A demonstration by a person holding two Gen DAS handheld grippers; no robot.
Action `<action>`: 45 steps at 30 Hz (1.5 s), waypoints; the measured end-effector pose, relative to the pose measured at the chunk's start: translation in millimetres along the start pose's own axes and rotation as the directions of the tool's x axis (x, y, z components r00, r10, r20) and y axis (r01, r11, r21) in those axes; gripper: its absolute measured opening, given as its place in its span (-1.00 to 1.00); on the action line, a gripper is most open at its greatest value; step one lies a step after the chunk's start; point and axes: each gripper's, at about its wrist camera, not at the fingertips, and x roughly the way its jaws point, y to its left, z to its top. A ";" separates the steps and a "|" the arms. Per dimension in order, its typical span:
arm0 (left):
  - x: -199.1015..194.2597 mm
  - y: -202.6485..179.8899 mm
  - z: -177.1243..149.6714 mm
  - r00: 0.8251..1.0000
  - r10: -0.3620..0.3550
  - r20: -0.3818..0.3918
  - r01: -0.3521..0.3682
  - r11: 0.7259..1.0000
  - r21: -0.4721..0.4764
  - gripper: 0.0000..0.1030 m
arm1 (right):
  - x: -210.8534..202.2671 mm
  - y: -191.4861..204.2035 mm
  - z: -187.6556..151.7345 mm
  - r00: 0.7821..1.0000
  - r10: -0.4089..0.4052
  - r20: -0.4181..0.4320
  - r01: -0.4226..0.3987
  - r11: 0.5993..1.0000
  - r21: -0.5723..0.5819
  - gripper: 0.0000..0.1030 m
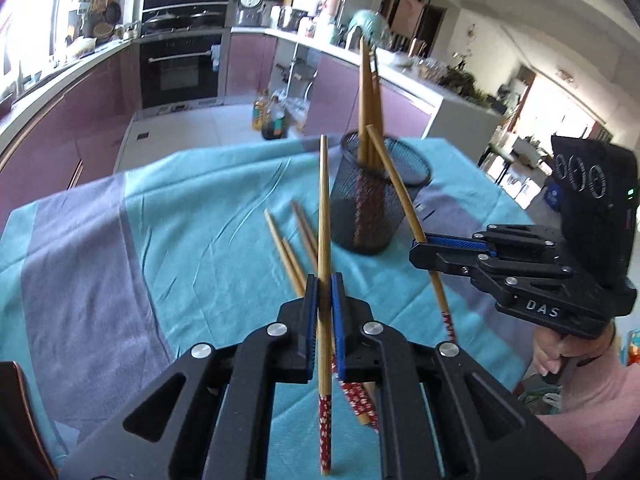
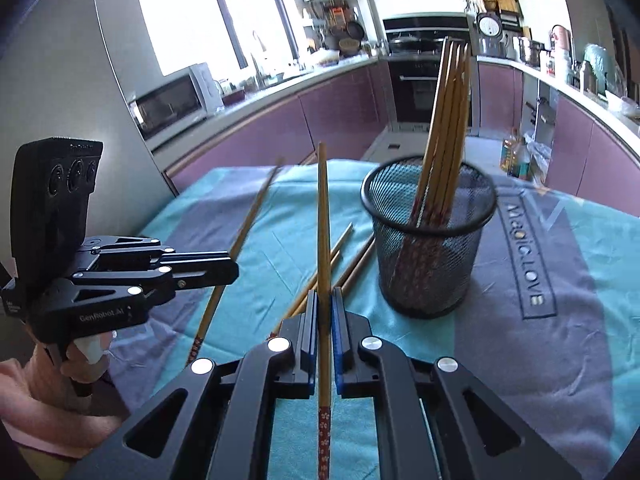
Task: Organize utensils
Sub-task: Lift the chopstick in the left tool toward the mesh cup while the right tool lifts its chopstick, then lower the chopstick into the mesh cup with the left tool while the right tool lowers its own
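Observation:
My left gripper (image 1: 324, 280) is shut on a bamboo chopstick (image 1: 324, 220) with a red patterned end, held above the cloth and pointing away. My right gripper (image 2: 325, 296) is shut on a second chopstick (image 2: 323, 216) in the same way. Each gripper also shows from the side in the other view: the right gripper (image 1: 414, 250) beside the black mesh cup (image 1: 352, 216), the left gripper (image 2: 235, 268) to the cup's left. The mesh cup (image 2: 452, 264) holds several upright chopsticks (image 2: 448, 120). A few loose chopsticks (image 2: 346, 252) lie on the cloth by the cup.
A teal and grey cloth (image 1: 180, 220) covers the table, with its far edge just behind the cup. Purple kitchen cabinets (image 2: 340, 112), an oven (image 1: 180, 68) and bottles on the floor (image 1: 272, 116) lie beyond. A hand (image 1: 550, 356) holds the right gripper's handle.

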 end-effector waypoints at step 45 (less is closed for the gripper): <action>-42.4 -66.8 123.6 0.949 -0.031 0.314 0.002 0.996 0.092 -0.85 | -57.2 -42.1 94.1 0.941 -0.121 0.316 0.122 0.992 0.017 -0.89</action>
